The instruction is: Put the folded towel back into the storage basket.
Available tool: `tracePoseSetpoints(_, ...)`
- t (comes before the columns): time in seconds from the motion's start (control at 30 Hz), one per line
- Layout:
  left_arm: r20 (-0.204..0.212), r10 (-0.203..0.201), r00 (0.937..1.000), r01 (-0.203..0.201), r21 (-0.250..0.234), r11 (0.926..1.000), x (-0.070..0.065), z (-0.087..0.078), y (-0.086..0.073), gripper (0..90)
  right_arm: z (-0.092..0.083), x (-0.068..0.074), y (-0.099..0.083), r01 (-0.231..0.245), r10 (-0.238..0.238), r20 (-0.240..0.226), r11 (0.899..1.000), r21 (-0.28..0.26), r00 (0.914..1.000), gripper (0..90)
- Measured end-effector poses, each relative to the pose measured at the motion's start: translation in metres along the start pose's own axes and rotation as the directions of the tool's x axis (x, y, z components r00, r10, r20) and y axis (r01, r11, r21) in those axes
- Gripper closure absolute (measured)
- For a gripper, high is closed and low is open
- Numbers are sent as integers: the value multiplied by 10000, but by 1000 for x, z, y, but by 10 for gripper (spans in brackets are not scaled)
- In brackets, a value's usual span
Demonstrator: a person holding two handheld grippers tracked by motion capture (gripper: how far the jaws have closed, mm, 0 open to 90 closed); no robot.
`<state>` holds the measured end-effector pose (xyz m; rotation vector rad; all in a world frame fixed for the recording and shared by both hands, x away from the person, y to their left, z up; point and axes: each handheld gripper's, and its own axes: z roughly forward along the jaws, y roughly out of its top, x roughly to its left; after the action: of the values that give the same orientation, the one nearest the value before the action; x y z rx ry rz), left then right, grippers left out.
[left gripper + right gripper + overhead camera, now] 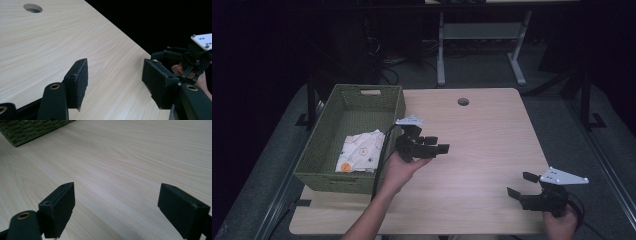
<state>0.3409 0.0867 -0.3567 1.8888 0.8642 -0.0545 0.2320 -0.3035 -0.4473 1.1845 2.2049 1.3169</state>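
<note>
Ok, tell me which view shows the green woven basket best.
The high view: the whole green woven basket sits at the table's left edge, a white patterned cloth inside. The right gripper view catches just a corner of its weave, top left.

Looking along the left gripper (pixel 115 86), jaws spread wide with nothing between them, black pads facing each other above the pale wooden table (pixel 50 45). Round cable hole (pixel 32 8) in the tabletop near the upper left corner. Table edge running diagonally down to the right against darkness. Beyond the right-hand jaw, the right gripper (pixel 160 55) held in a hand (pixel 200 80), white plate on top, jaws apart
</note>
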Motion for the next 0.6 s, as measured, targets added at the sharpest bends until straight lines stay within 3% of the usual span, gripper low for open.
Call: tracePoseSetpoints(0.6,344,76,9994,-91,441,9990,-15,49,-16,378,-2,-2,-2,-34,34,23,10000,30,10000,138)
